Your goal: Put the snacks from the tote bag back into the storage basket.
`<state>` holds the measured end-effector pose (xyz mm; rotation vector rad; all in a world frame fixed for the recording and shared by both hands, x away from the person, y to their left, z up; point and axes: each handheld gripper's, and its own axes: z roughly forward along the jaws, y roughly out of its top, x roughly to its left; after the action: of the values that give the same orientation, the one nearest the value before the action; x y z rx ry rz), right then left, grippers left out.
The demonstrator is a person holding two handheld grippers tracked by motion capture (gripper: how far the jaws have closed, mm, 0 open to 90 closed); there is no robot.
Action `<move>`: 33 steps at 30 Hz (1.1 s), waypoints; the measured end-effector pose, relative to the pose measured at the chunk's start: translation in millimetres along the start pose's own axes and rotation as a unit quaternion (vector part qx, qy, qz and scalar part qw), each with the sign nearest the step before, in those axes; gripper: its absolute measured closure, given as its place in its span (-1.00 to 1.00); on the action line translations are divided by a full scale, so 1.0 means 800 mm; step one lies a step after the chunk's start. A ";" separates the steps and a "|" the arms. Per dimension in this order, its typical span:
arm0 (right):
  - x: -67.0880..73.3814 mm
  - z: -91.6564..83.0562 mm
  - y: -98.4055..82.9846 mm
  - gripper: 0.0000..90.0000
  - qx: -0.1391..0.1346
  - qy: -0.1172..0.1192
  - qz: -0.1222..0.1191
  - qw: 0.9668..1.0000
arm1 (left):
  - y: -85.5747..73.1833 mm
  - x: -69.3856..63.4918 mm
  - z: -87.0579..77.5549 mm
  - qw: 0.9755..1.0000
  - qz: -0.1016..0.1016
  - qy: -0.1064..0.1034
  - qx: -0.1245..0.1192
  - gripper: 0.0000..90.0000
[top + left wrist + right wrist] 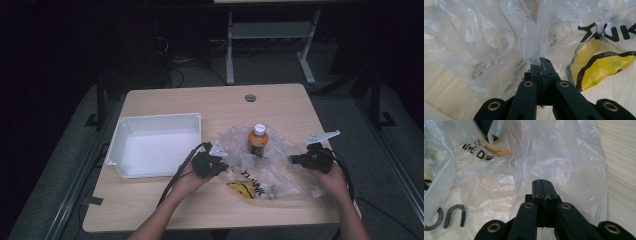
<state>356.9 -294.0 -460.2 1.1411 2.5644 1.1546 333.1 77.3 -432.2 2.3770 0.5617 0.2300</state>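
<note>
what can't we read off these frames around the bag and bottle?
- Bottle base, high view: hidden by the crumpled bag around it.
- Bottle label, right gripper view: cut off by the top edge, text partial.
- Bag print, left gripper view: cut off by the right edge.
- Right gripper hold on the bag: film lies against the shut jaws; pinch not clear.

White bin [155,145] at left on wooden table [200,102]

Left gripper [541,61] fingers pinched together on gathered fold of clear plastic bag [499,37]; yellow-black print [599,67] at right.
</note>
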 end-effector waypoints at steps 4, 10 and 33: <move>0.000 0.001 -0.004 0.99 0.007 -0.003 0.006 1.000 | -0.003 -0.003 0.005 1.000 0.009 0.001 0.009 1.00; -0.003 -0.001 -0.008 0.99 0.006 -0.005 0.008 1.000 | -0.006 -0.010 0.011 1.000 0.009 -0.002 0.008 1.00; 0.003 -0.008 -0.010 0.99 -0.004 -0.008 0.003 1.000 | -0.027 -0.018 0.010 0.999 -0.018 -0.029 0.009 0.81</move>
<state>348.1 -299.6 -461.1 1.1534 2.5444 1.1520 315.2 80.5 -452.5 2.3807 0.5816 0.1400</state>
